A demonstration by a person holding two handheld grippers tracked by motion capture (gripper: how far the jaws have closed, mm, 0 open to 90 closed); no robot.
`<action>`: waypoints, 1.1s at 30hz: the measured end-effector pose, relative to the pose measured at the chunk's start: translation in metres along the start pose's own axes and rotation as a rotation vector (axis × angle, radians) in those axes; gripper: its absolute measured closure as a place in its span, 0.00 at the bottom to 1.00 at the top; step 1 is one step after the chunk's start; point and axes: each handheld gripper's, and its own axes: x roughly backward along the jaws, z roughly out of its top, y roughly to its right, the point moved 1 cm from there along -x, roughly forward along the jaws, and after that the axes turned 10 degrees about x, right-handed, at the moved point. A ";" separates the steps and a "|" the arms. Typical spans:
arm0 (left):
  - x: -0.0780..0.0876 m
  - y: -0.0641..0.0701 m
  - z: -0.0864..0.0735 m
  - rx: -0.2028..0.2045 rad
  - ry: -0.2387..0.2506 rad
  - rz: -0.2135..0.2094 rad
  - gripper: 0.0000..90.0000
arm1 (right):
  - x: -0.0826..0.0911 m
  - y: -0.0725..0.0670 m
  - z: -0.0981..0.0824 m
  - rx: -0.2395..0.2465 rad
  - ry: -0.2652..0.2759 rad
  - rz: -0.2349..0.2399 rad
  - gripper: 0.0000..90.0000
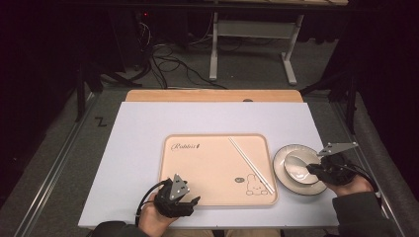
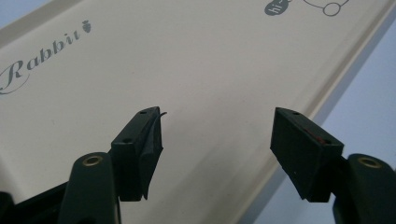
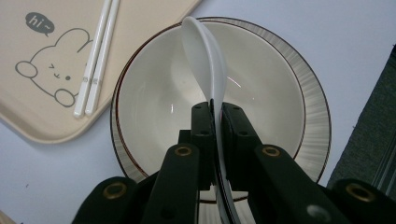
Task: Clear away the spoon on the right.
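Spoon [image 3: 205,56], white, clamped by its handle between the closed jaws of right gripper [image 3: 215,109], bowl end raised over the near-left rim of the bowl [image 3: 299,79]; seen in the high view too, spoon [image 1: 296,165] above the bowl [image 1: 282,165], right gripper [image 1: 316,171] just at the bowl's right side. Bowl set on the white table mat [image 1: 138,148], just beside the right edge of the beige tray [image 1: 207,168], not clearly touching it. Chopsticks [image 1: 250,164] laid as a pair slantwise on the tray's right part, near the printed rabbit, tips close to the bowl; in the right gripper view chopsticks [image 3: 95,60] well left of the spoon. Left gripper [image 2: 217,135] spread wide, nothing between the jaws, poised over the tray's near edge; in the high view left gripper [image 1: 190,201] at the tray's lower left corner. Tray middle bare. Little mat left to the right of the bowl before the table's edge; broad free mat left of and beyond the tray.
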 end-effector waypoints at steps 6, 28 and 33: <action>-0.001 0.001 0.000 0.001 -0.002 0.000 0.38 | 0.008 -0.003 0.000 -0.016 0.036 0.004 0.95; 0.000 0.000 0.000 0.003 0.004 0.002 0.38 | 0.002 -0.036 0.038 0.042 0.126 0.040 0.95; 0.001 0.000 0.000 0.004 0.008 0.002 0.38 | -0.010 -0.039 0.045 0.032 0.118 0.054 0.95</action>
